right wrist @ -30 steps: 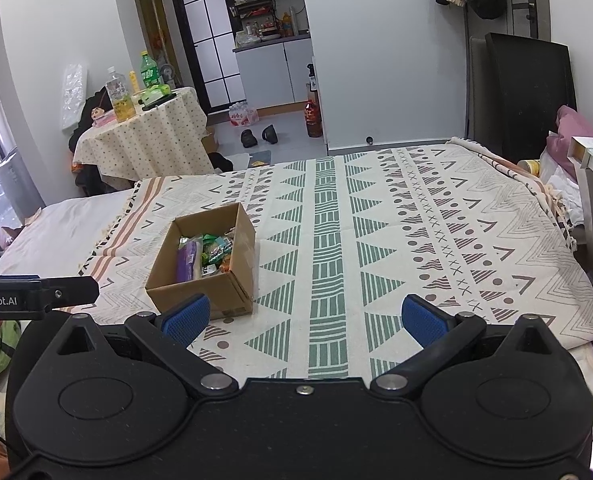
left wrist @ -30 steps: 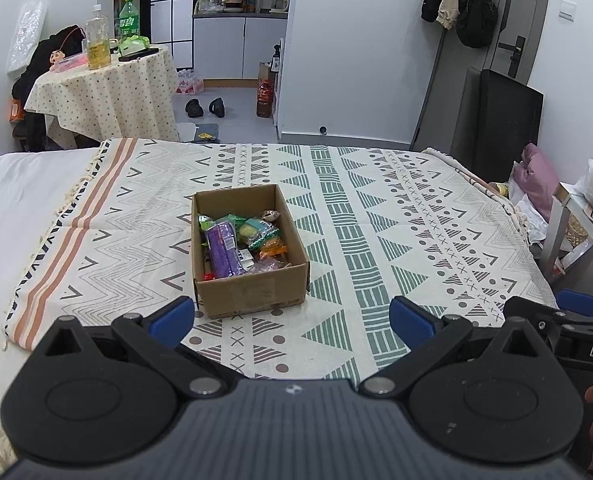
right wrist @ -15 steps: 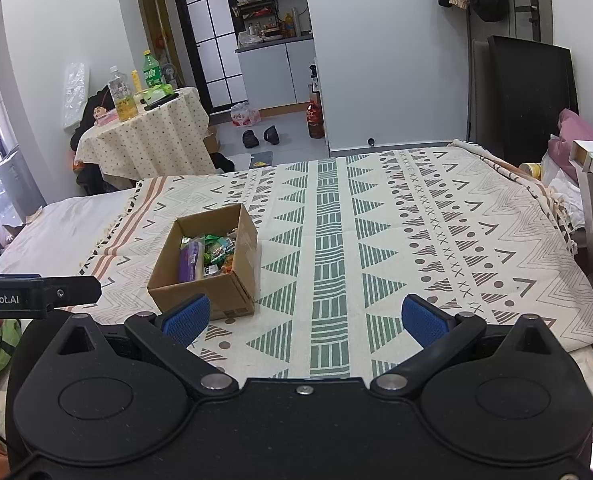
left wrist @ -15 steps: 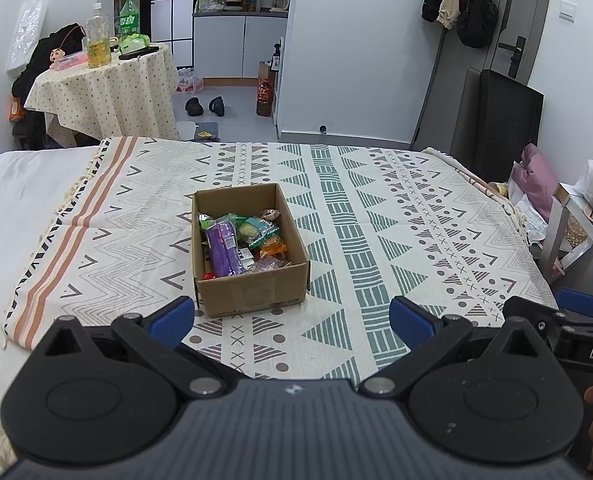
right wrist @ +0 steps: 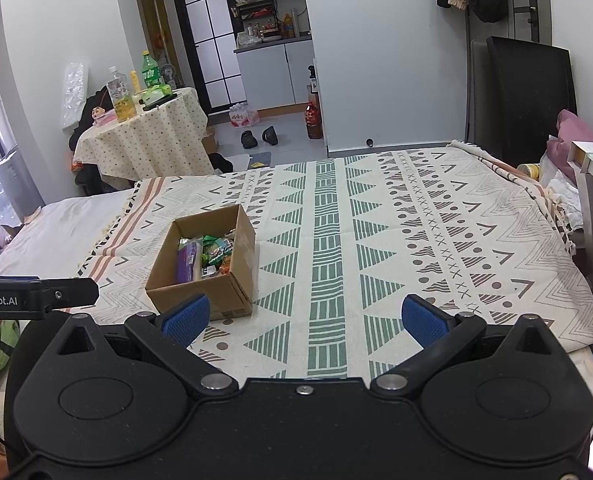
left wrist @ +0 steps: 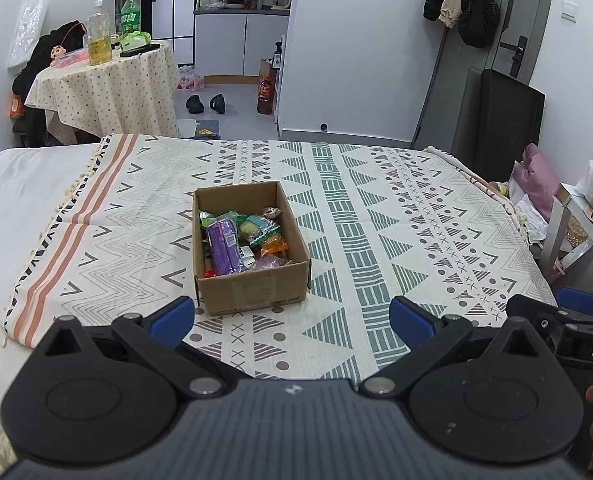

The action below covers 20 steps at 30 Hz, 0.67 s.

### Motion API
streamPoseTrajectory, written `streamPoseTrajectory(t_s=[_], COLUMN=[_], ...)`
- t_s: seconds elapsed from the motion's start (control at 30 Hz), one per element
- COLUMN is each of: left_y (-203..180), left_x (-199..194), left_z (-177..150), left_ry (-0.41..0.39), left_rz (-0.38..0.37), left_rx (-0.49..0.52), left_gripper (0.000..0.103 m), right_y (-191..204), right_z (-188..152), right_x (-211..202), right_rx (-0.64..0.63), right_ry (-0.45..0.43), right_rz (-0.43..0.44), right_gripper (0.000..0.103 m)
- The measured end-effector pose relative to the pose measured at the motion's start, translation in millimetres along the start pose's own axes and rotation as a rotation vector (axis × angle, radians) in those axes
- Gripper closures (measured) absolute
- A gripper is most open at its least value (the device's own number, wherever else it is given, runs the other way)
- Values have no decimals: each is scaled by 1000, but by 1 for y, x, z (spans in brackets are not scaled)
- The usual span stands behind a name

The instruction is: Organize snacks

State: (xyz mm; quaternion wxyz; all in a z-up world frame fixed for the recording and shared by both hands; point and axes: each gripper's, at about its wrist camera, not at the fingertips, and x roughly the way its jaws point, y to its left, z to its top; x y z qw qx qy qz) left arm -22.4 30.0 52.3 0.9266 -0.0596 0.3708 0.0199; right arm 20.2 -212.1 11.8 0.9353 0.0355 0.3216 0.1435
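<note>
— On the patterned blanket [left wrist: 376, 216] ahead of you, what do you have?

— You have an open cardboard box [left wrist: 252, 292], standing upright on the blanket's left half, just beyond your left gripper [left wrist: 292, 316]. Its flaps are off or folded away, so the top is clear all round.

— And the snacks?

— They lie loose inside the box: a long purple packet [left wrist: 226, 246] along the left wall, green wrappers [left wrist: 232, 218] behind it, an orange packet [left wrist: 274, 246] toward the right wall, and a small red piece [left wrist: 209, 275] in the near left corner. They sit below the rim. The smaller ones are too jumbled to tell apart.

— How are your two tools?

— Your left gripper hangs with its blue pads spread wide and nothing between them. Your right gripper [right wrist: 302, 318] is the same: pads wide apart, empty, low over the blanket's near edge. From the right camera the box [right wrist: 216, 272] sits to your left, its near corner just past the left pad.

— Where is there room?

— Right of the box the blanket lies flat and bare out to its fringed edge beside the pink cushion [left wrist: 536, 184]. To the left, the blanket ends at an orange stripe, with white sheet [left wrist: 20, 200] beyond. The draped round table [left wrist: 108, 92] with bottles stands well past the bed's far edge.
</note>
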Motion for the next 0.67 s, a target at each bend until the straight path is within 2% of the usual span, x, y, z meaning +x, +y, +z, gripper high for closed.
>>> streamPoseTrajectory(t_s=[0.67], left_y=[1], left_x=[4], left_z=[-2], left_ry=[9], left_rz=[2], left_rx=[12], left_gripper=[0], right_y=[-1], right_z=[0], right_x=[4], right_rx=[3], right_ry=[6], right_rz=[-8], right_gripper=[0])
